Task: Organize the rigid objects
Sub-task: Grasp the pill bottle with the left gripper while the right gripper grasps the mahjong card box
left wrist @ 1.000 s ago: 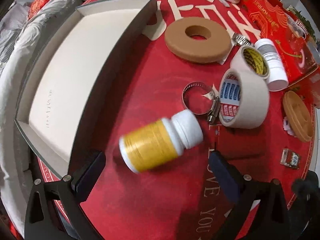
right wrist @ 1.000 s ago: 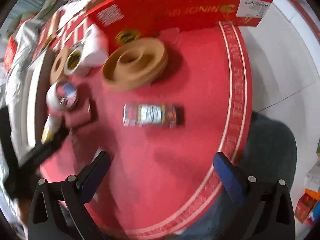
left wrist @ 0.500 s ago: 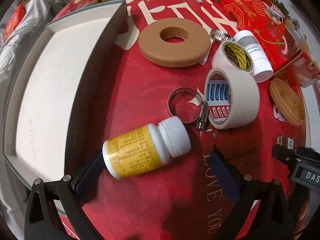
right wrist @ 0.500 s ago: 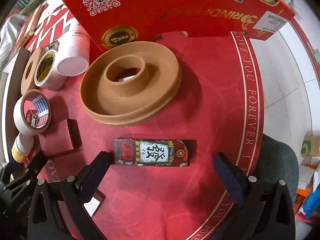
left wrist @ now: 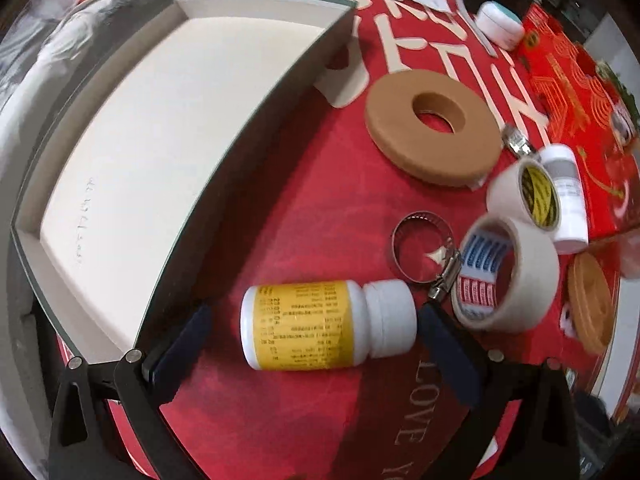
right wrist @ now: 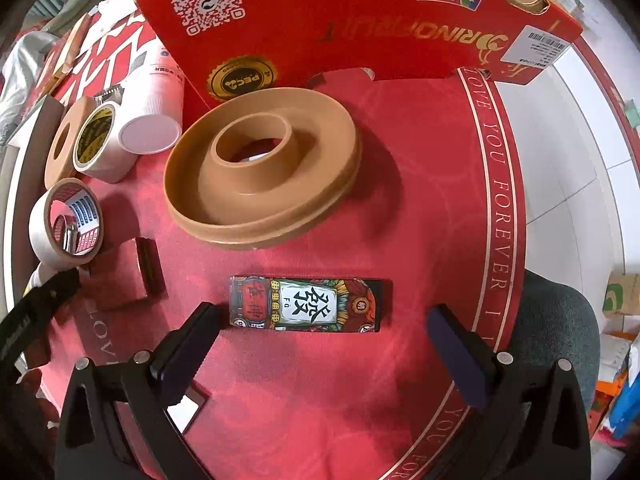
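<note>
left tongs (left wrist: 312,336) spread wide, empty | pill bottle (left wrist: 326,326) lies sideways between them beside tray (left wrist: 256,120); we judge it light, stiff, slippery, prone to roll; we'd clamp the labelled body | right tongs (right wrist: 322,340) open around flat tile (right wrist: 306,304); rigid

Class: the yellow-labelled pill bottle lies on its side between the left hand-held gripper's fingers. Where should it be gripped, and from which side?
Grip the pill bottle across its labelled body, not the narrower white cap. It lies lengthwise across the open left hand-held gripper, so I would probably turn the wrist and come from above.
</note>
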`<state>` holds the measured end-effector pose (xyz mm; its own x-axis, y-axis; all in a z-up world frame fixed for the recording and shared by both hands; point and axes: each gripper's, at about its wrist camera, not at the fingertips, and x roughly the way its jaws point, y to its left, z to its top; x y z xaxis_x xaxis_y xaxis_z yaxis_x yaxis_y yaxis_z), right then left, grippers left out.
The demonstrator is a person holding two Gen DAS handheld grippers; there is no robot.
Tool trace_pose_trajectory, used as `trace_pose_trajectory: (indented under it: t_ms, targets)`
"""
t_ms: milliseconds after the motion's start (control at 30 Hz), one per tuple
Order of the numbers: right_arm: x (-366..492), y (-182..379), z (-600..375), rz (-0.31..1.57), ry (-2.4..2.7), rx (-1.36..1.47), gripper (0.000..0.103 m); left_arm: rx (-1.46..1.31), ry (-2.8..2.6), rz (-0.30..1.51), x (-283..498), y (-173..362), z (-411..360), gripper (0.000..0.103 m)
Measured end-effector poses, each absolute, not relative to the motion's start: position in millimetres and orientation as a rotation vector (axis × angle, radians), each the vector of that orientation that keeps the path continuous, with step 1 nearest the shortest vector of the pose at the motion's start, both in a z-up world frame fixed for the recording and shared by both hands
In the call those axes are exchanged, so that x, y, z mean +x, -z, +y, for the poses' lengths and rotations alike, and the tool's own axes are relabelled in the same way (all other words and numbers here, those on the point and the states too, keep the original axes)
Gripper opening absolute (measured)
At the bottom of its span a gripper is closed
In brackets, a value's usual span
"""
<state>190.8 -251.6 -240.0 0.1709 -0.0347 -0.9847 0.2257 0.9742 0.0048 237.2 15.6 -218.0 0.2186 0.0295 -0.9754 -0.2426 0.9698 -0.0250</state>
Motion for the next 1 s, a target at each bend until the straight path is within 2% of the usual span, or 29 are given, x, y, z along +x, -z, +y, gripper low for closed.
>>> trace_pose_trajectory:
  t_ms: [333, 400, 433, 467, 500, 567, 733, 1000]
  targets:
    - [180.3, 240.9, -248.4, 1.344, 0.188, 0.151, 0.103, -0.225, -0.230, 1.332, 224.5, 214.5, 15.0, 0.102]
    - [179.3, 240.9, -248.2, 1.344, 0.183, 0.147, 0.103, -0.213, -0.226, 1.333, 212.0, 209.1, -1.0, 0.094]
    - [177.9, 240.0, -247.1, 1.343, 0.181, 0.140, 0.101, -0.206, -0.221, 1.329, 194.7, 200.3, -1.2, 0.084]
    - [174.9, 238.7, -246.8, 1.336, 0.181, 0.135, 0.095, -0.196, -0.211, 1.320, 190.6, 195.4, -3.0, 0.069]
    - [173.3, 235.5, -246.5, 1.328, 0.182, 0.133, 0.084, -0.186, -0.202, 1.316, 191.2, 194.4, -5.9, 0.067]
    - [166.9, 227.8, -247.1, 1.298, 0.181, 0.126, 0.070, -0.176, -0.182, 1.332, 192.2, 195.1, -7.3, 0.066]
    - [158.7, 227.0, -246.0, 1.296, 0.149, 0.137, 0.070, -0.186, -0.159, 1.343, 183.0, 195.9, -9.4, 0.067]
    - [134.8, 202.5, -251.4, 1.267, 0.126, 0.169, 0.070, -0.075, -0.116, 1.249, 149.6, 167.7, -29.7, 0.067]
